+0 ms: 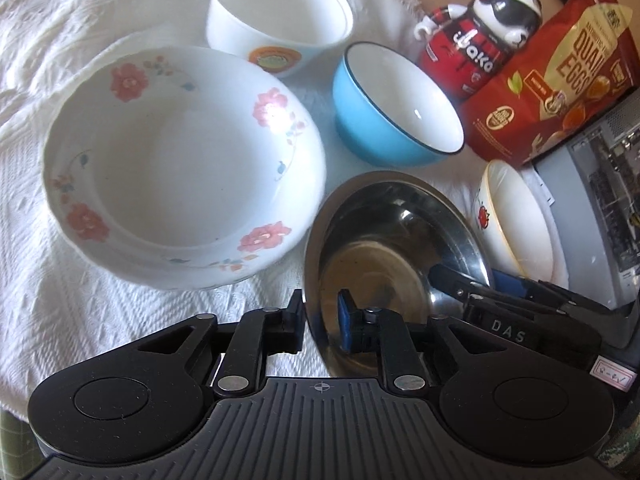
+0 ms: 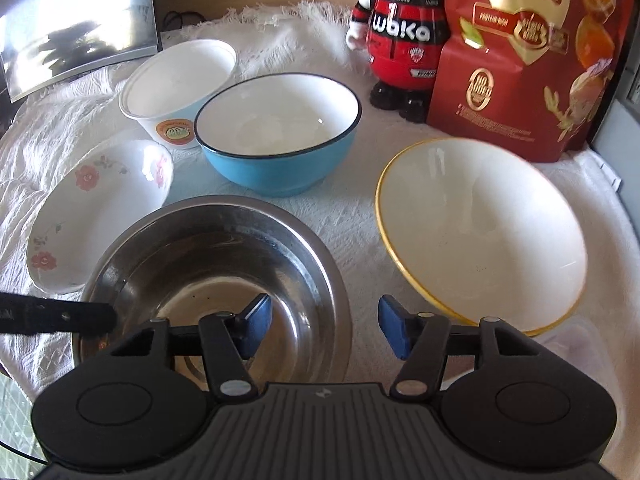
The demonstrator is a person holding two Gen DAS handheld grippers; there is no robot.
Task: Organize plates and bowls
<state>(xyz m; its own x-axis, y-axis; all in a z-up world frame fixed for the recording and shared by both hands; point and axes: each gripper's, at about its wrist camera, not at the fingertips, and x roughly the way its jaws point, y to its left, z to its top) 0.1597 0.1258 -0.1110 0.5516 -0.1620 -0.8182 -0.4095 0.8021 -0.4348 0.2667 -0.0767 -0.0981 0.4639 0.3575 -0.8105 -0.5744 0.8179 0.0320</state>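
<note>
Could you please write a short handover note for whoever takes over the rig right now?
Left gripper: shut on the steel bowl rim.
Right gripper: open, straddling that bowl's right rim, holding nothing.
On the white cloth: floral dish, paper cup, blue bowl, yellow-rimmed bowl, all separate.
Done: nothing stacked.
Left: nest the bowls.

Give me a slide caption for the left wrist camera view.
Left gripper clamps the steel bowl rim beside a flowered bowl.
</note>
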